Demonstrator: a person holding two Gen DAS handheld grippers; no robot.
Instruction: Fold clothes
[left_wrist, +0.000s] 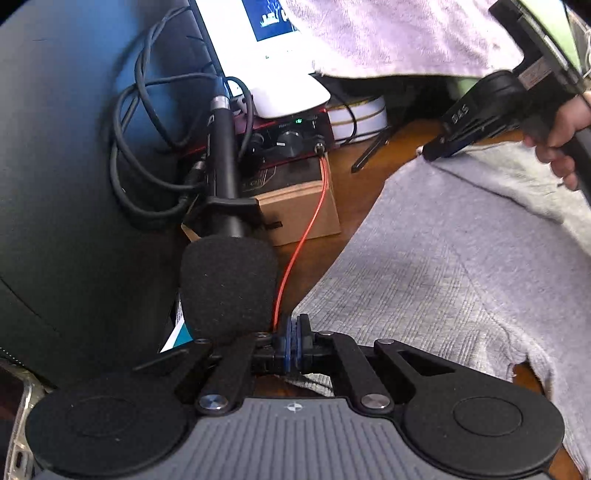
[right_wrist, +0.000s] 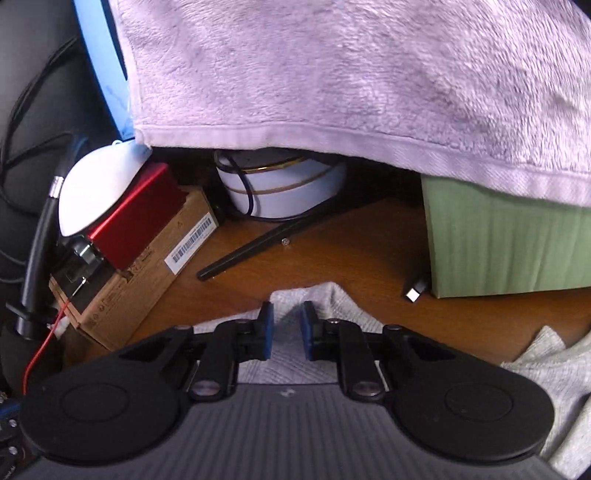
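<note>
**A:** Where is the garment, and why does it lie that way?

**B:** The grey knit garment (left_wrist: 436, 266) is spread across the wooden desk (right_wrist: 332, 254), running from the near edge up toward the far right; it is flat in the middle and rumpled at its borders, which suits a fold taken from two corners at once.

**A:** And the left gripper (left_wrist: 294, 338)?

**B:** Its blue pads are pressed together with no gap showing; a strip of the grey knit passes under them at the garment's near left corner, so I judge it has that corner pinched, though the cloth between the pads is hidden.

**A:** The right gripper (right_wrist: 287, 334)?

**B:** Its jaws stand a little apart, with a raised peak of the garment's far edge between them; the pads do not look to be pressing on it; in the left wrist view a hand (left_wrist: 561, 140) holds that tool low over the far corner.

**A:** Why there?

**B:** Probably to take the opposite corner, so both lift together; the clutter matters too; a microphone (left_wrist: 229, 280), an orange cable (left_wrist: 306, 236) and a cardboard box (right_wrist: 133, 280) sit just left of the cloth, and a lilac towel (right_wrist: 351, 74) hangs over a green box (right_wrist: 509, 240) at the far right, so a lift could snag.
</note>
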